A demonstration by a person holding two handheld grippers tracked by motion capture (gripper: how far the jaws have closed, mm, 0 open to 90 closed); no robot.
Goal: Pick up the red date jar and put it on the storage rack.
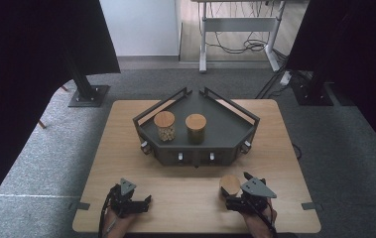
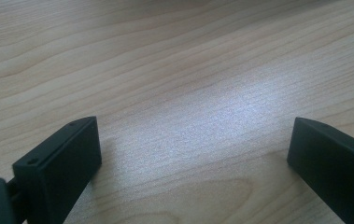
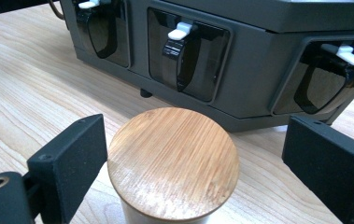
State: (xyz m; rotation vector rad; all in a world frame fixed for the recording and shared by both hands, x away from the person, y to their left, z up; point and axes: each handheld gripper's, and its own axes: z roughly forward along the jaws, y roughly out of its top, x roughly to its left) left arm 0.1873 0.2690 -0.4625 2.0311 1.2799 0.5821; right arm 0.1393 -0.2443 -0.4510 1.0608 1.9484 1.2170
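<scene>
Right gripper (image 3: 193, 154) open around a lidded jar (image 3: 173, 161) at the table's near edge.

In the right gripper view the jar stands upright between the spread jaws, its long axis vertical and round wooden lid (image 3: 172, 154) facing up; the left pad sits just beside the lid's rim, the right pad stands apart, so nothing is clamped. In the high view the left gripper (image 1: 148, 198) rests on the wooden table (image 1: 185, 198), jaws released over bare wood. Beyond the jar stands the dark corner rack (image 1: 225, 129), carrying two more wooden-lidded jars (image 1: 164, 125).
</scene>
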